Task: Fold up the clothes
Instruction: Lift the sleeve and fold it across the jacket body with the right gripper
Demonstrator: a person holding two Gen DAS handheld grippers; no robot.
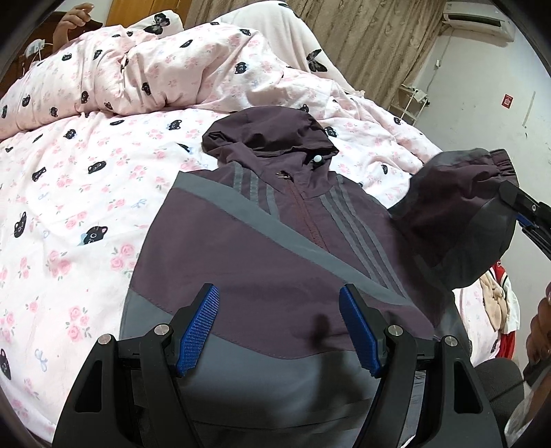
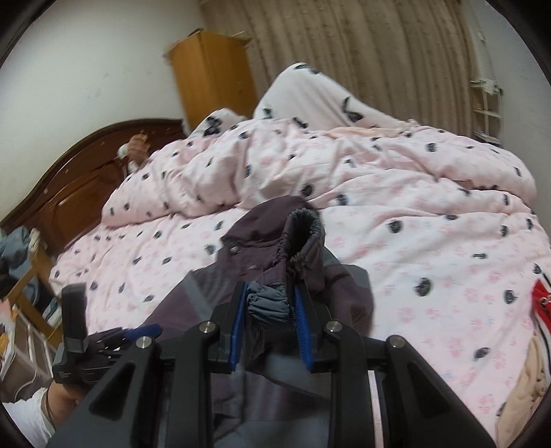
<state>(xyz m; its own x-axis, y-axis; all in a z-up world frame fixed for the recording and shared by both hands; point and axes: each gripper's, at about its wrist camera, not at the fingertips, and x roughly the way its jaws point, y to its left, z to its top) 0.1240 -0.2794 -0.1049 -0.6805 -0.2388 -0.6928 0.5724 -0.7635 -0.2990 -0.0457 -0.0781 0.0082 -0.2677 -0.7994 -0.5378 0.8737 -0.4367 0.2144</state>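
A purple and grey hooded jacket (image 1: 275,241) lies front up on the bed, its hood (image 1: 268,134) toward the far side. My left gripper (image 1: 279,296) hangs open over the jacket's lower front, with nothing between its blue pads (image 1: 199,327). My right gripper (image 2: 268,293) is shut on the jacket's sleeve near the elastic cuff (image 2: 303,237), and the cloth bunches between the pads. In the left wrist view the lifted sleeve (image 1: 458,213) hangs from the right gripper (image 1: 527,206) above the jacket's right side. The left gripper (image 2: 103,341) shows at the lower left of the right wrist view.
A pink duvet with cats and roses (image 1: 86,206) covers the bed and is heaped at the far side. A person's hand (image 1: 74,20) rests by the wooden headboard (image 2: 69,179). Red and beige clothes (image 2: 540,299) lie at the bed's right edge. A wooden cabinet (image 2: 213,75) and curtains stand behind.
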